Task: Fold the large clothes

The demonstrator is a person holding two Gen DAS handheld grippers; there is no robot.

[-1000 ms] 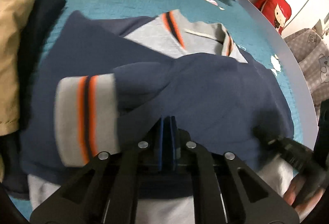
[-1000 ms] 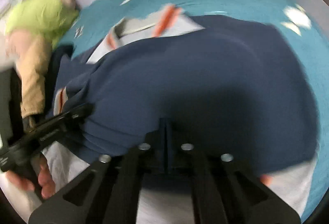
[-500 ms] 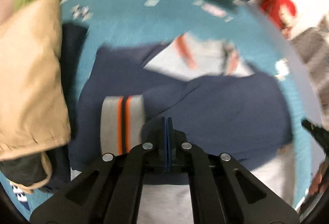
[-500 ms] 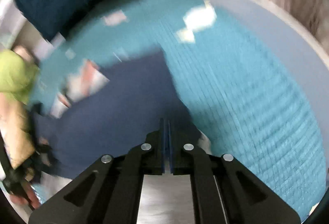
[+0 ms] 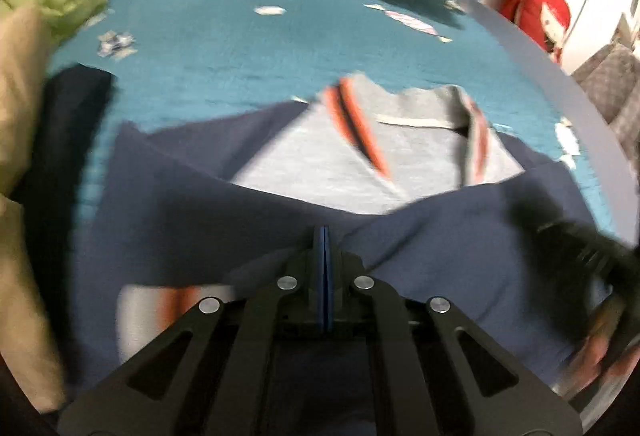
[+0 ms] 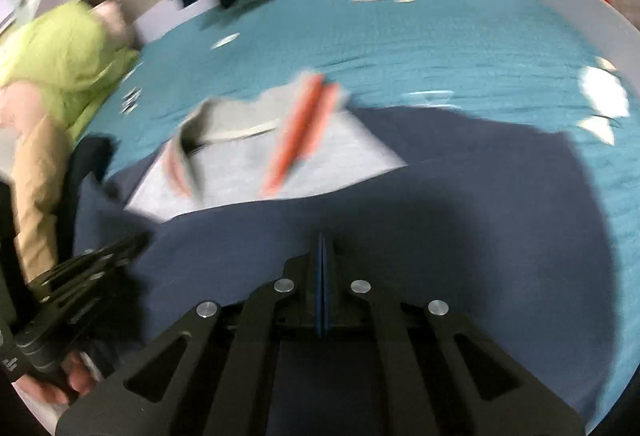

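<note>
A big dark blue sweater with a grey chest and orange stripes [image 5: 304, 171] lies spread out on the teal bed cover with small white pictures [image 5: 224, 47]. Its grey collar part with the orange stripes [image 6: 296, 131] points to the far side of the bed, and one grey cuff with orange stripes [image 5: 168, 308] lies folded over the blue cloth, close to the left gripper [image 5: 325, 256]. The left gripper's black fingers are pressed together, and the blue cloth bunches up right at their tips, but the blur hides whether any cloth is pinched between them. The right gripper [image 6: 322, 260] is over the blue body of the sweater with its fingers pressed together too, and here also it is too hard to tell if cloth is caught. A hand [image 6: 76, 382] holds the left gripper's handle. A bright green soft cloth [image 6: 68, 55] and a tan jacket [image 5: 20, 163] lie at the left side of the bed
</note>
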